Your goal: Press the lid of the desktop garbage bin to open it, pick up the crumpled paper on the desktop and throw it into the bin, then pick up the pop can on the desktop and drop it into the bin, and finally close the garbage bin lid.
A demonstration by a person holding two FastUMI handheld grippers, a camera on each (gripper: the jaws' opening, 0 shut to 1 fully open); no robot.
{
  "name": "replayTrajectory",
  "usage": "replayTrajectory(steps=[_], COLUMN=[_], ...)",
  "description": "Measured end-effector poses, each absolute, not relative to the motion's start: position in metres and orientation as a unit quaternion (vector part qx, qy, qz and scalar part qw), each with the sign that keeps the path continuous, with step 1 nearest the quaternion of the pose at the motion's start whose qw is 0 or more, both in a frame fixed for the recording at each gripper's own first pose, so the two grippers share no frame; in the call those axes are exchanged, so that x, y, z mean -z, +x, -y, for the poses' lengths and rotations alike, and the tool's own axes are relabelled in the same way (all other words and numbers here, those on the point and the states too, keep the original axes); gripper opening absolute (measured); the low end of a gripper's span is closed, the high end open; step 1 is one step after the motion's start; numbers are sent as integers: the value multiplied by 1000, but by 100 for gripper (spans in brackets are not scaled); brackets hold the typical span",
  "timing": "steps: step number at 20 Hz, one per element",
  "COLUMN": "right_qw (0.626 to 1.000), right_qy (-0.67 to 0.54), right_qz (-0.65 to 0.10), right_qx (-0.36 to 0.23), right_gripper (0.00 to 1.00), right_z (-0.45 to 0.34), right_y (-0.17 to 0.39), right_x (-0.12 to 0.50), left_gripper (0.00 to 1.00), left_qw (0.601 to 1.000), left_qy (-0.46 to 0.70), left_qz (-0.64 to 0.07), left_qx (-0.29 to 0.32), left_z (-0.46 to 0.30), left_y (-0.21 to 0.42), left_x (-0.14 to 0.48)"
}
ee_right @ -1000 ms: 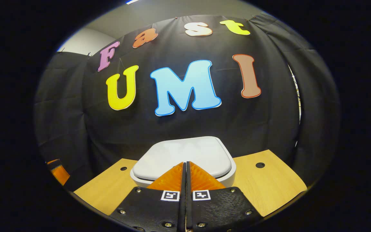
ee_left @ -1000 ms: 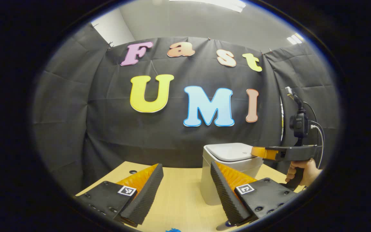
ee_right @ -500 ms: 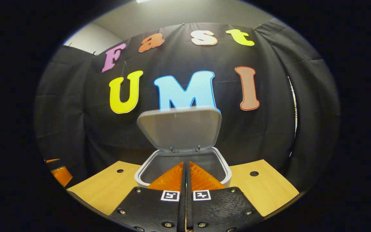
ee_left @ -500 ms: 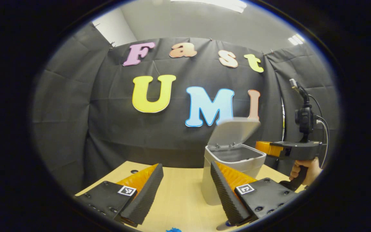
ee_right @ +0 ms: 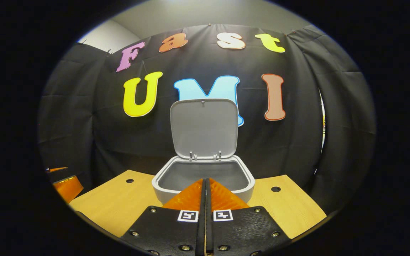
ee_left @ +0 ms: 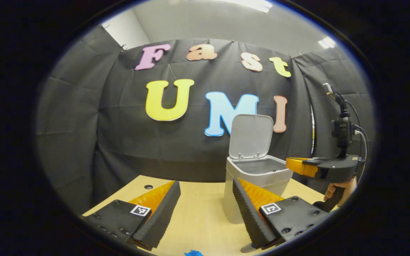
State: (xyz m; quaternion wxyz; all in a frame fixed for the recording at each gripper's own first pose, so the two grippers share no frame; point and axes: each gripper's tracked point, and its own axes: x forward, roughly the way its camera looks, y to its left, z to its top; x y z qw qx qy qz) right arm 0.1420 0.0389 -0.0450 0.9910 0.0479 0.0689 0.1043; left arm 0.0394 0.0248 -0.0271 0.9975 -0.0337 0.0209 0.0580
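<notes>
Right gripper view puts our right gripper (ee_right: 205,185) with its fingers pressed together and nothing between them, the tips just at the near rim of the desktop garbage bin (ee_right: 162,190). The lid (ee_right: 204,128) stands upright behind the bin's open mouth, hinged at the far edge. We read no brand or writing on the bin; each finger carries a small square coded marker, not text.

In the left gripper view our left gripper (ee_left: 205,202) is spread wide and holds nothing. The bin (ee_left: 233,209) stands on the wooden desktop (ee_left: 198,220) just ahead of its right finger, and the right gripper (ee_left: 294,166) hovers beside the bin's rim, gripped by a hand (ee_left: 340,188). A small blue scrap (ee_left: 192,253) shows below our fingers; we cannot tell what it is.
</notes>
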Motion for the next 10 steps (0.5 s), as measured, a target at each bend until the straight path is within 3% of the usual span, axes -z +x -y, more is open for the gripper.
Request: replayTrajectory(steps=[3, 4, 6, 7, 10], right_qw=[992, 993, 993, 994, 995], right_qy=[42, 42, 40, 39, 39], right_qz=[-67, -63, -56, -52, -42], right_qx=[-96, -95, -94, -91, -79], right_gripper=[10, 21, 53, 62, 67], right_z=[-35, -35, -36, -33, -27], right_y=[137, 135, 131, 130, 124], right_x=[46, 44, 42, 40, 36], left_gripper=[97, 96, 97, 97, 96], left_qw=[998, 998, 998, 998, 998], left_qy=[-33, -32, -33, -34, -34], left_qz=[-23, -23, -25, -26, -29], left_qx=[-58, -57, -56, -55, -52], left_z=[-26, -27, -26, -25, -24], left_y=[40, 41, 42, 42, 43], left_x=[31, 31, 33, 34, 39])
